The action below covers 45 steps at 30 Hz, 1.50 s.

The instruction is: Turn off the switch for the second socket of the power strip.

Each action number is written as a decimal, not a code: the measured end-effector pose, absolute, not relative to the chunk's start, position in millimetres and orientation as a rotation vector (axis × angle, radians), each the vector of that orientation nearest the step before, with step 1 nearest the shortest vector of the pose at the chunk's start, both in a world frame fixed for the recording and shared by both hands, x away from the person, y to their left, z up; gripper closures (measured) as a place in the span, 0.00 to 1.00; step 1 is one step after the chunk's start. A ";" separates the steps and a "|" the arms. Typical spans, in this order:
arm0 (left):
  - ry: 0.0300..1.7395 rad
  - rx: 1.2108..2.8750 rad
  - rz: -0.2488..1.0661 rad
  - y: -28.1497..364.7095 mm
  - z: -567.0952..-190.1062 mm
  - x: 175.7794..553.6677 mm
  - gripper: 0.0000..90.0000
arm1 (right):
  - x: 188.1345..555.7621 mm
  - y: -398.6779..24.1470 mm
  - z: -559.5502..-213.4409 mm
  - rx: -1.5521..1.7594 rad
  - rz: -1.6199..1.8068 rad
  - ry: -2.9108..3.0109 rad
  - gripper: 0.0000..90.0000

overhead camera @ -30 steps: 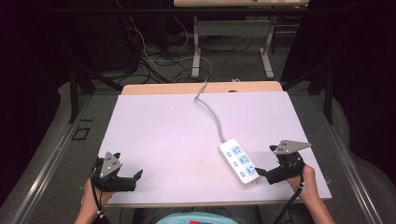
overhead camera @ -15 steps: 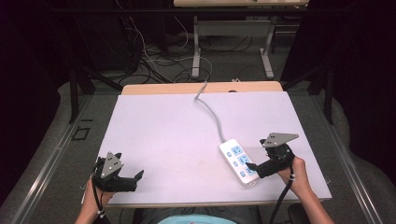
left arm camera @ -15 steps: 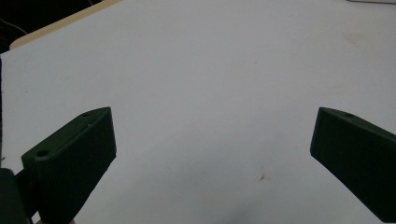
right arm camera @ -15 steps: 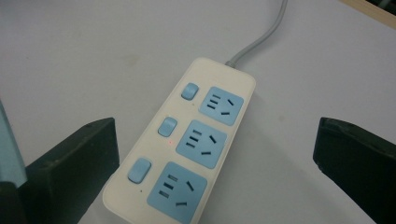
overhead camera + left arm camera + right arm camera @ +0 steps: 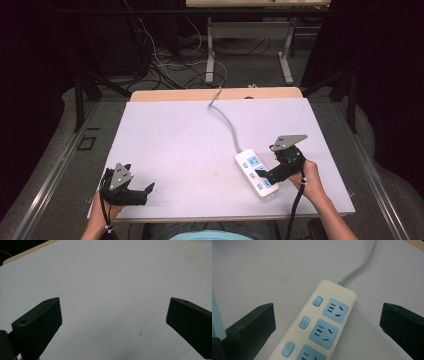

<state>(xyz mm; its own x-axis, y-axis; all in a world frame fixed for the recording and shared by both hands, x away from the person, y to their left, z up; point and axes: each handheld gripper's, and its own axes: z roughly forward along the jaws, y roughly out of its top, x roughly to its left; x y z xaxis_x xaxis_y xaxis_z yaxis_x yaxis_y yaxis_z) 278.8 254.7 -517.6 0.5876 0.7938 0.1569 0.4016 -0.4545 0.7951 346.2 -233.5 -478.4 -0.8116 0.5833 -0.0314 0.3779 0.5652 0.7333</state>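
Our right gripper (image 5: 265, 175) sits at the lower right of the high view with its jaws spread wide, holding nothing. In the right gripper view the two black jaws stand at the lower left and lower right corners, and the power strip (image 5: 317, 327) lies between them, running from the bottom centre up toward the middle of the frame. We judge the step in hand to be the approach to a grasp on the strip: the jaws straddle its white body but do not touch it.

The power strip (image 5: 256, 172) rests flat on the white table (image 5: 175, 145), at the lower right of the high view, with blue socket faces and a row of blue switches (image 5: 305, 322) along one long edge. Its grey cable (image 5: 227, 120) leaves the far end and curves up toward the top centre of the frame, off the back edge of the table.

The next move, as we judge it, calls for lowering the jaws along both long sides of the body and closing across its width without pressing on the switches. The cable may drag or resist if we lift or slide the strip.

Our left gripper (image 5: 131, 192) rests at the lower left of the high view, jaws parted and empty, over bare table, well apart from the strip. Nothing stands between our right gripper and the strip.
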 end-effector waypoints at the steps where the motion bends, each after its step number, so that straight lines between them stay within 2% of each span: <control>1: 0.947 2.078 0.677 254.7 -517.5 278.5 0.00 | 347.3 -232.2 -479.0 0.793 1.099 2.521 0.00; 14: 0.936 2.088 0.684 254.1 -518.4 280.4 0.00 | 364.7 -213.4 -478.4 0.777 1.063 2.590 0.00; 45: 0.928 2.097 0.650 252.0 -519.8 282.9 0.00 | 366.9 -203.0 -491.8 0.755 1.006 2.701 0.00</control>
<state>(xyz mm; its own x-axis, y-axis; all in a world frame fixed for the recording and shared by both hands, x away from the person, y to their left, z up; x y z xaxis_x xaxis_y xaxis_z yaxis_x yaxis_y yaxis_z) 282.9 252.0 -519.8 0.6097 0.7790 0.1463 0.4039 -0.4641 0.7883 366.9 -203.0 -491.8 -0.8593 0.5109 0.0239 0.4022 0.6461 0.6487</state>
